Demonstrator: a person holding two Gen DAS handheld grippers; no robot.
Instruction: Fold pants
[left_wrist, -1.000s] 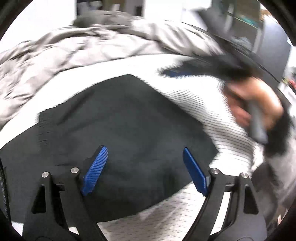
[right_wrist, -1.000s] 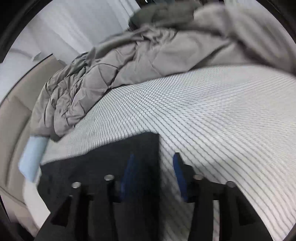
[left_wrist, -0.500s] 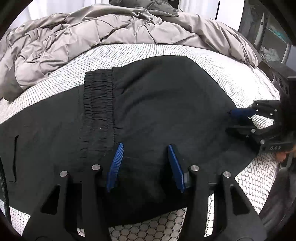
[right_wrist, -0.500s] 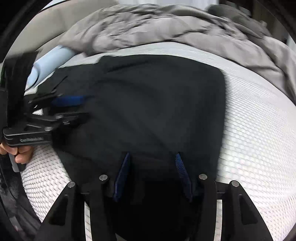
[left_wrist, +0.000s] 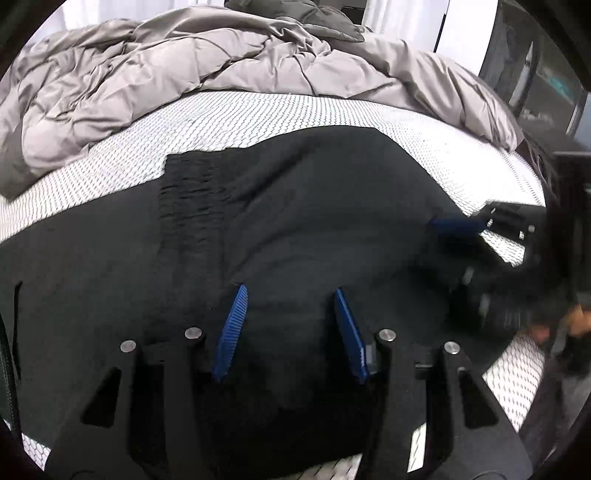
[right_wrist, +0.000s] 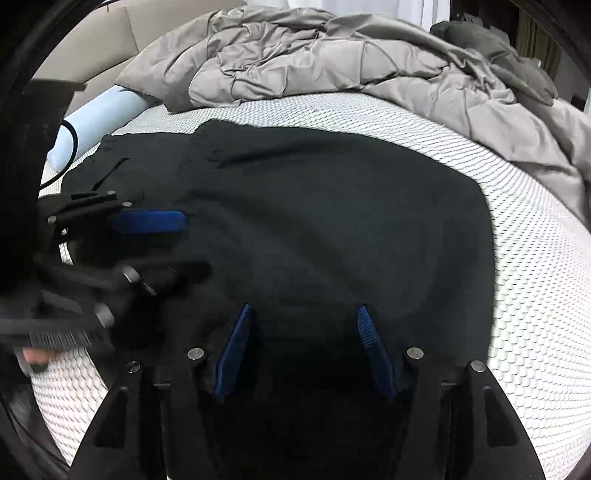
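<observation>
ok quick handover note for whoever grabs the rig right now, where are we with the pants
Left tool: open, over the near edge of the black fabric pants, gripping nothing.
Right tool: open, also over the near edge.
Pants lie on the white honeycomb-patterned mattress, partly folded, elastic waistband on top. Crumpled grey quilted duvet behind.
Left: grasp the edge, finish folding.

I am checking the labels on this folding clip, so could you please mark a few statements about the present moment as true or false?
1. The black pants lie on the white patterned mattress. True.
2. The left gripper is shut on the fabric. False: its jaws stand open over the pants.
3. A grey comforter is bunched at the far side of the bed. True.
4. The right gripper is clamped shut. False: it is open.
5. A pale blue roll lies on top of the pants. False: it lies beside them at the mattress edge.
</observation>
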